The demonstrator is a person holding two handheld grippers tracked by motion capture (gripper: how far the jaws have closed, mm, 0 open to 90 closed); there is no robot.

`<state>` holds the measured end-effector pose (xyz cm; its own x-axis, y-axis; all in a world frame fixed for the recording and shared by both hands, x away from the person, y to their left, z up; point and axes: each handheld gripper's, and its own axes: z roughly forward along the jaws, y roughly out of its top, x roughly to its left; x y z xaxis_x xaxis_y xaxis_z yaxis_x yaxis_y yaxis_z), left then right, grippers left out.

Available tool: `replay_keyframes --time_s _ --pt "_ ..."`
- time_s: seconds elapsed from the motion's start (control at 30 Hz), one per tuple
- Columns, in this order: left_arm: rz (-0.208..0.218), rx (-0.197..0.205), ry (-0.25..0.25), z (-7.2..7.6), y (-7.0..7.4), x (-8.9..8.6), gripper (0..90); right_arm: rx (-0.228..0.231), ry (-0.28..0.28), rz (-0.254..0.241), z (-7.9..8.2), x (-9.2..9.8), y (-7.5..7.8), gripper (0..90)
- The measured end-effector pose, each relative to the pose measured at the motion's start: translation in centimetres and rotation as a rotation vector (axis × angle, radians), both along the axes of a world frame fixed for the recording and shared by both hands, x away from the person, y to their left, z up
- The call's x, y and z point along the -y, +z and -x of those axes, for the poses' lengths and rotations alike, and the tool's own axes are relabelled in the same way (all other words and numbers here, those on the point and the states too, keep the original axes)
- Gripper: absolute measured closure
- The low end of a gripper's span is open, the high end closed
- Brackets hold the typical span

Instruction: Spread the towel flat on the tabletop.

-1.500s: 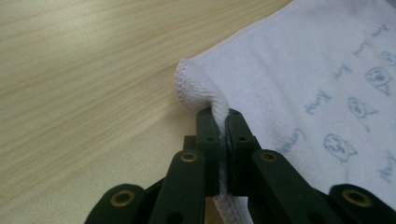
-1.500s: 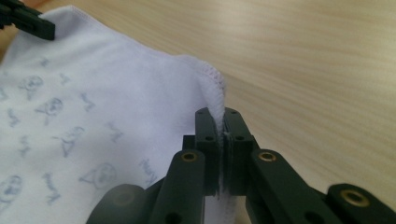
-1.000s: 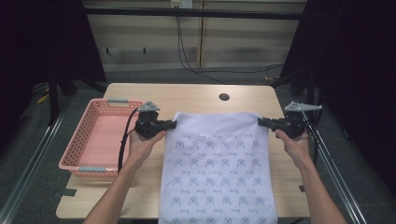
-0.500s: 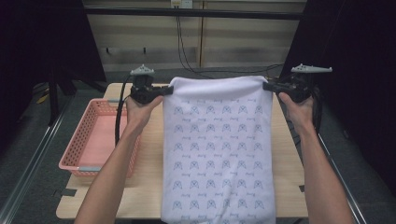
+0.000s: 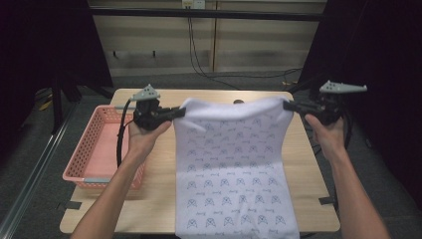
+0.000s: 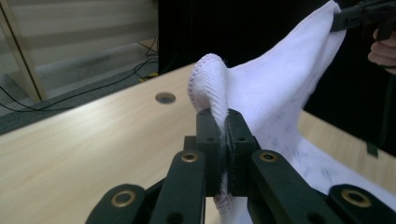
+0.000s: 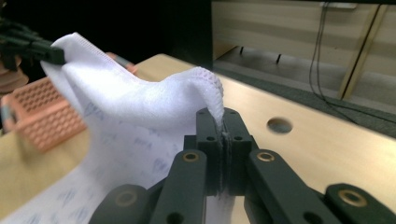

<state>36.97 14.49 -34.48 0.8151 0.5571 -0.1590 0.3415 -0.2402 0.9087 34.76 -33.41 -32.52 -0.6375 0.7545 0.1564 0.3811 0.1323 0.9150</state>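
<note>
Since half a second ago, both our grippers have come down and toward the near side, so the top edge of the white cloth (image 5: 231,164) sits lower over the table than it did.

We see the wooden table (image 5: 154,199) spanning the middle of the high view, with a round hole (image 6: 165,97) near its far edge. The white cloth, printed with small blue motifs, is stretched between our two hands: its top edge hangs in the air across the far half of the table, and the rest drapes down over the middle and off the near edge. A pink mesh basket (image 5: 94,149) stands on the left end of the table, just beside our left forearm.

Our left gripper (image 5: 175,112) pinches the cloth's top left corner; in the left gripper view its jaws are pressed together on the stitched hem. Our right gripper (image 5: 289,105) clamps the top right corner the same way, with a fold of hem curling above the closed jaws in the right gripper view.
</note>
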Motion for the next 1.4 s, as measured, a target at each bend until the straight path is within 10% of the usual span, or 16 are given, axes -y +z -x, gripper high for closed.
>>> replay_keyframes --time_s 0.3,0.53,0.67,0.77,1.17,1.4 --pt "-0.086 -0.058 -0.082 8.1 -3.7 -0.7 86.7 -0.098 0.090 0.011 8.7 0.2 -4.5 87.9" --pt "-0.103 -0.268 -0.122 12.3 -9.9 -1.4 86.6 -0.269 0.108 0.047 14.7 -0.1 -11.5 87.9" --pt "-0.130 -0.314 -0.133 14.3 -12.8 -1.4 86.5 -0.361 0.146 0.119 16.3 -0.6 -13.7 87.8" --pt "-0.153 -0.367 -0.129 14.6 -13.8 -1.2 86.5 -0.403 0.140 0.171 16.6 -1.0 -14.9 87.8" --pt "-0.242 -0.339 -0.118 13.5 -15.3 0.1 86.6 -0.464 0.142 0.218 15.0 -1.9 -16.7 88.0" --pt "-0.261 -0.316 -0.078 9.9 -15.3 1.1 86.9 -0.454 0.116 0.228 13.3 -1.8 -16.7 88.0"
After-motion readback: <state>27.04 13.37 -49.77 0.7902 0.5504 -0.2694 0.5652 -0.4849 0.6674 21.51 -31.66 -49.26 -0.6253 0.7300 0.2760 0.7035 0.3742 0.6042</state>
